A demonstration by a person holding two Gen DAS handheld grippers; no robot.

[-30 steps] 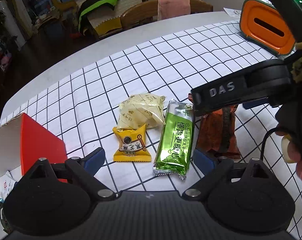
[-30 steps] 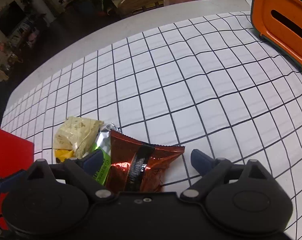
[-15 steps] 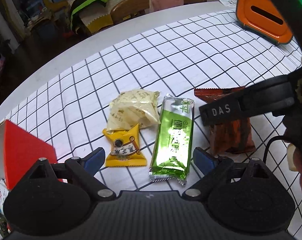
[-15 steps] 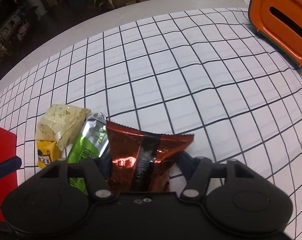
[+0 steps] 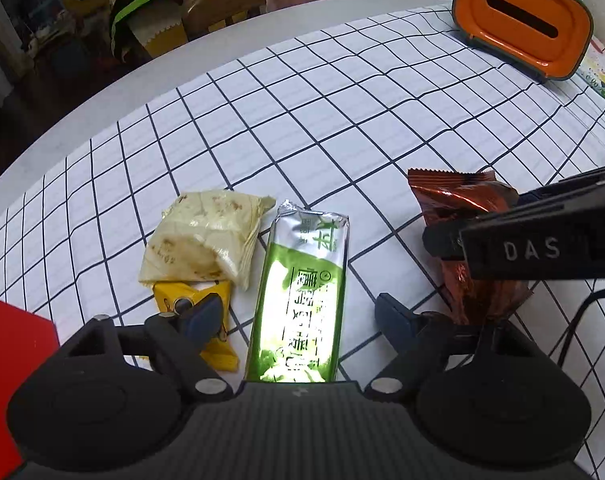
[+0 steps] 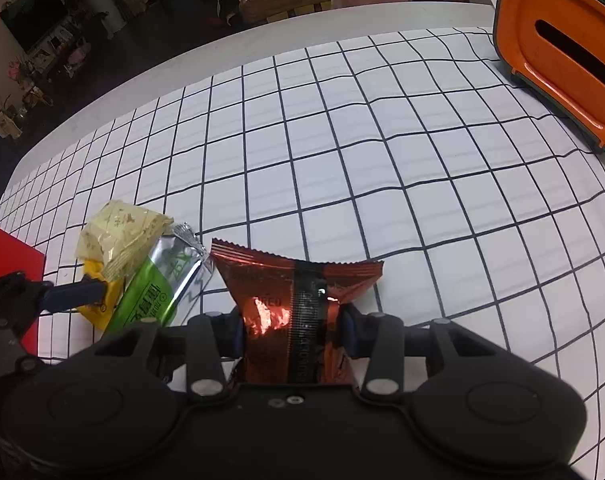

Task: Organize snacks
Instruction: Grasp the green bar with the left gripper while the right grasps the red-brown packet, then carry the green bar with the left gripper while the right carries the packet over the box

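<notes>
A green foil snack bar (image 5: 302,292) lies on the checked cloth between the fingers of my left gripper (image 5: 298,314). Its jaws are closing, but neither pad touches the bar; the left fingertip (image 5: 206,312) hangs over a small yellow packet (image 5: 174,294). Above that packet lies a pale yellow packet (image 5: 206,240). To the right, my right gripper (image 6: 290,332) is closing, and its pads pinch a red-brown foil packet (image 6: 298,292), crumpling its sides. One right finger (image 5: 542,248) crosses that packet (image 5: 454,196) in the left wrist view.
A red box (image 5: 14,344) stands at the near left. At the far right an orange tissue box (image 6: 562,52) rests on the cloth. Wooden chairs (image 5: 230,4) with clothes stand beyond the table's far edge. Bare checked cloth (image 6: 342,140) stretches behind the snacks.
My right gripper has closed from wide open onto the red-brown packet. My left gripper has come down closer over the green bar and its jaws have narrowed a little.
</notes>
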